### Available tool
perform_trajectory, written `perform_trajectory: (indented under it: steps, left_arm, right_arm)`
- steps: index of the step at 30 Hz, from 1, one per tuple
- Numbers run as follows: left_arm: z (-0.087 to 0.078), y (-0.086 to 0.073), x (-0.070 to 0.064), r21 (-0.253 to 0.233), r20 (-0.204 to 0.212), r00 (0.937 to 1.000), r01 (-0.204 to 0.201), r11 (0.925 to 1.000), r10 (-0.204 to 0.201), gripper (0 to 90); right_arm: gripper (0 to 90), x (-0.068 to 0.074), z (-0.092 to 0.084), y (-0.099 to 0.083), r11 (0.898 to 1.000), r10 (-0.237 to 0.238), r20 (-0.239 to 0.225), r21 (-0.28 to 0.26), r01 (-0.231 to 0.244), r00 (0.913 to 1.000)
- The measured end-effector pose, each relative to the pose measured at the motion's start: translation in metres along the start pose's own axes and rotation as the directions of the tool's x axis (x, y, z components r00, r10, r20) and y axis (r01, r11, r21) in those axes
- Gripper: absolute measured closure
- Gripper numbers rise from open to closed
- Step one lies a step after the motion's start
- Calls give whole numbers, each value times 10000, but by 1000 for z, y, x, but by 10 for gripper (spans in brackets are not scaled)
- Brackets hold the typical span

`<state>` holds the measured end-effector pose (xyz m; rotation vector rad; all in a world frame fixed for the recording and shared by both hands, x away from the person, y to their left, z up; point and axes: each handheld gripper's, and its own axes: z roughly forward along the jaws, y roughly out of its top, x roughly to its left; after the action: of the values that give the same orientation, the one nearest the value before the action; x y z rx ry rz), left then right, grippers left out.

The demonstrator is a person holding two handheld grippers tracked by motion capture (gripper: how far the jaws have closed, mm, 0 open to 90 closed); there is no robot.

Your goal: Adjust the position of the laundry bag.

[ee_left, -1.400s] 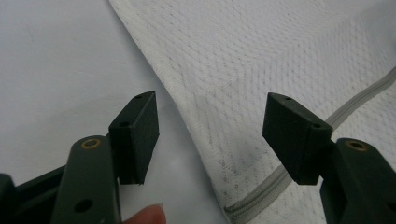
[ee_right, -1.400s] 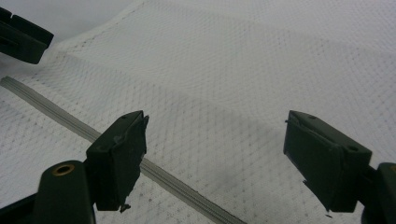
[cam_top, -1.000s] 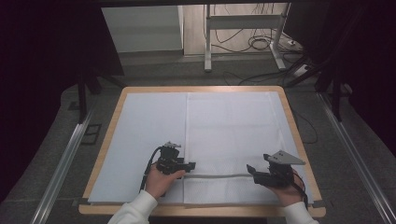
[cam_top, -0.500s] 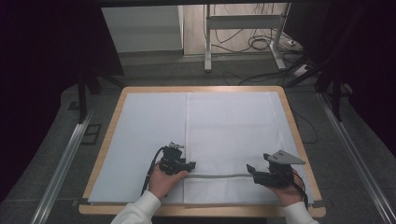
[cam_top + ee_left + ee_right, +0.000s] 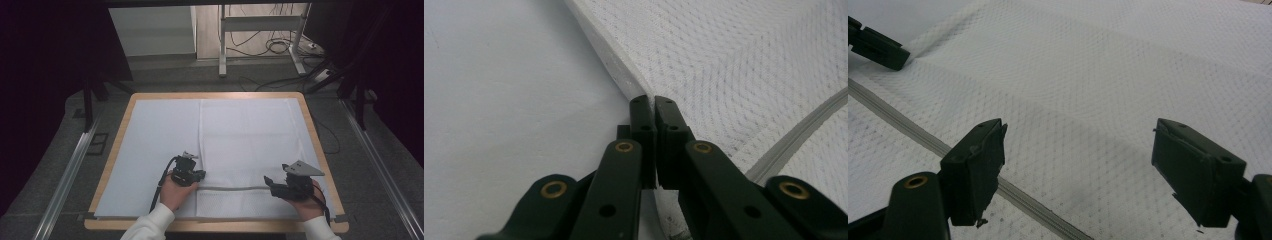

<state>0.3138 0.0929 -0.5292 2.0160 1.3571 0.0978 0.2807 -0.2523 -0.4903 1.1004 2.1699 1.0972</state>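
Between the two grippers runs the folded-back hem (image 5: 232,188) of the white towel (image 5: 250,135), which lies spread over the table (image 5: 116,130). The left gripper (image 5: 650,107), whose jaws have just been closing, is clenched on the towel's left edge, the fabric pinched between its pads. The right gripper (image 5: 1078,155) stands released, jaws wide apart above the cloth, the hem passing under its left-hand jaw.

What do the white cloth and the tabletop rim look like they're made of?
White textured cloth: woven or knitted fabric, matte, judging by its diamond waffle pattern and grey seam band. Light brown tabletop rim: looks like wood or plywood, smooth, pale tan; grain too small to tell.
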Motion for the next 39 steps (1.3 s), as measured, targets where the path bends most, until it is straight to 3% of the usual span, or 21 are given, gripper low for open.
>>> perform_trajectory:
  steps: [8,11,16,20,25,30,39]
  left_arm:
    - [-1,-1,2,-146,162,9999,9,9999,-6,897]
    - [-3,0,4,-76,274,9996,-23,10000,25,897]
    - [-5,0,5,-147,391,9992,8,9999,-2,897]
    - [-5,0,5,-195,443,9990,21,9998,-12,898]
    - [-5,0,4,-209,514,9987,72,9998,-61,898]
    - [-5,0,3,-190,540,9985,2,9998,9,898]
    - [-6,1,3,-309,571,9984,57,9995,-40,898]
  right_arm:
    - [212,-6,-1,5,9998,185,130,51,-186,9997]
    - [210,-15,-4,17,9986,440,-7,308,-440,9990]
    - [211,-36,-8,32,9943,929,358,496,-946,9950]
    - [222,-51,-11,35,9900,1261,638,552,-1297,9900]
    - [255,-71,-14,31,9786,1792,871,869,-1867,9799]
    - [282,-87,-6,23,9590,2239,1105,1525,-2391,9683]
    - [298,-103,2,19,9446,2316,1550,2002,-2601,9604]
